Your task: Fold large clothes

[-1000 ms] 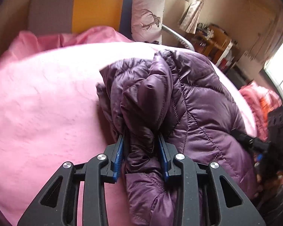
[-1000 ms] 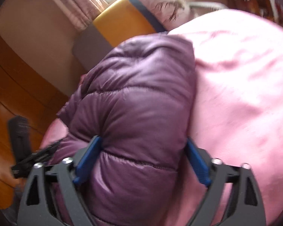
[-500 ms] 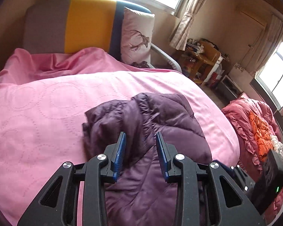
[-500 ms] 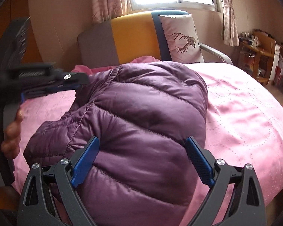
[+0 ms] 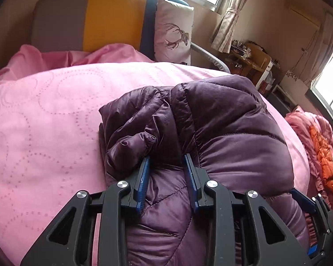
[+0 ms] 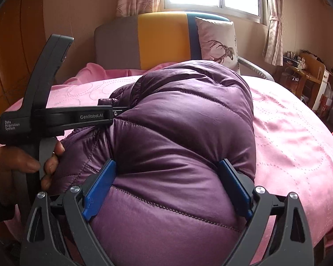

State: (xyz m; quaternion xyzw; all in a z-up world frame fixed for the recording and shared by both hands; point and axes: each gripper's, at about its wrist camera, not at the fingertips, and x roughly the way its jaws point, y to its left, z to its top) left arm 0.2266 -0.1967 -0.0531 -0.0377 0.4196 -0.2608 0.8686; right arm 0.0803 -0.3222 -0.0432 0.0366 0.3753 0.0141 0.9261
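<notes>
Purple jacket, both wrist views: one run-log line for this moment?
phase: fold | purple down jacket bunched on pink bedspread | left gripper pinching jacket fold | right gripper straddling bulk wide

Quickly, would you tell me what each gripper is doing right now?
Left gripper: closed on a fold of the purple jacket.
Right gripper: wide, straddling the jacket; grip uncertain.

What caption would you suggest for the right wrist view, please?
Right tongs spread wide around a bundled purple jacket on a pink bed, left tongs alongside.
</notes>
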